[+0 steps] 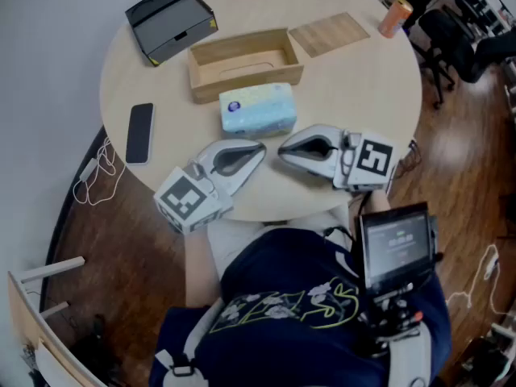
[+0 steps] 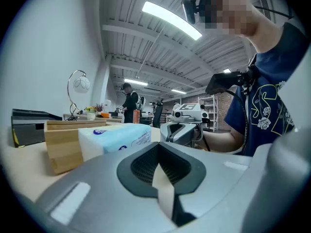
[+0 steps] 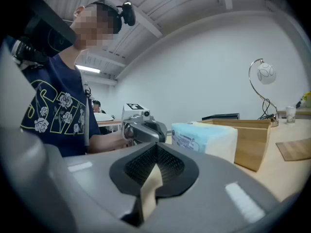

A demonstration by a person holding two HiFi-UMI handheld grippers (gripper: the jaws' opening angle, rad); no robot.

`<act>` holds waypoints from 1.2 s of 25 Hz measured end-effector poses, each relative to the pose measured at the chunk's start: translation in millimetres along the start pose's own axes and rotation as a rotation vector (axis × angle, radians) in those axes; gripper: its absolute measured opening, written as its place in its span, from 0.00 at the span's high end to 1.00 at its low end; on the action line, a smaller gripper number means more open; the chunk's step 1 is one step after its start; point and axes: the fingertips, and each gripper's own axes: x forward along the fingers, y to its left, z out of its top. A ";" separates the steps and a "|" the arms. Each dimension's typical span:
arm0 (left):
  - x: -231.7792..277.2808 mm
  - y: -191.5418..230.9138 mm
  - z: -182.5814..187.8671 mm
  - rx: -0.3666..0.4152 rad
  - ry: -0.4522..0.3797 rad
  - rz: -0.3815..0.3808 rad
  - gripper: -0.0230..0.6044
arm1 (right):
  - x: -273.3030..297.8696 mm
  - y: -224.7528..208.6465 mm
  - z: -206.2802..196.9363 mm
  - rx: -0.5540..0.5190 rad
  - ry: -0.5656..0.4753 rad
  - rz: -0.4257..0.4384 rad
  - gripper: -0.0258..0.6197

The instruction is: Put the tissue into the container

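Your left hand-held gripper (image 1: 256,149) lies on the counter (image 1: 355,95) near its front edge. Its jaws are closed together with nothing between them. Your right hand-held gripper (image 1: 284,147) lies just beside it, tip towards tip, and its jaws are likewise closed on nothing.

The tissue pack (image 1: 258,109), pale blue, lies flat on the counter just beyond both gripper tips. The head view shows it touching neither. The wooden container (image 1: 246,83) stands open-topped directly behind the tissue pack and close to it.

A wooden lid (image 1: 328,33) lies flat to the right of the container. A black box (image 1: 169,21) sits to its far left. A dark phone (image 1: 139,133) lies near the counter's left edge, well apart from the tissue pack. An orange can (image 1: 395,17) stands at the far right rim.
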 end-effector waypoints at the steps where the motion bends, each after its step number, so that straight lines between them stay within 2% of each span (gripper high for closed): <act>1: -3.4 -0.9 0.2 -0.005 -0.006 0.011 0.96 | -4.3 -1.7 -1.9 0.003 0.010 -0.003 0.95; 3: -11.2 0.5 0.0 -0.017 -0.014 0.048 0.95 | -14.3 -6.8 -4.2 0.011 0.018 -0.019 0.96; 4: -15.9 4.3 -0.8 -0.025 -0.015 0.081 0.86 | -20.5 -11.1 -3.9 0.018 0.010 -0.036 0.96; 6: -23.9 15.7 -2.9 -0.036 -0.008 0.159 0.57 | -35.2 -22.4 -1.5 0.035 -0.023 -0.082 0.95; 7: -26.0 21.5 -3.5 -0.036 -0.003 0.193 0.47 | -42.7 -28.1 -1.5 0.039 -0.032 -0.099 0.84; 8: -26.7 27.3 -3.6 -0.036 0.001 0.223 0.39 | -49.6 -33.6 -2.5 0.038 -0.032 -0.109 0.62; 9: -27.1 33.3 -3.3 -0.039 0.001 0.252 0.36 | -55.2 -39.4 -3.6 0.033 -0.029 -0.117 0.44; 11: -28.5 45.6 -1.8 -0.056 -0.012 0.301 0.24 | -60.8 -52.4 -3.9 0.020 -0.021 -0.139 0.30; 15: -34.6 69.0 -4.3 -0.051 -0.013 0.339 0.20 | -54.7 -70.1 -8.0 0.035 0.016 -0.147 0.27; 24: -17.2 89.1 -0.8 -0.035 -0.009 0.280 0.19 | -21.8 -80.1 -1.7 0.020 0.035 -0.094 0.27; 30: -4.1 80.9 -0.2 -0.031 -0.007 0.233 0.20 | 6.7 -81.2 -12.1 0.040 0.144 -0.050 0.27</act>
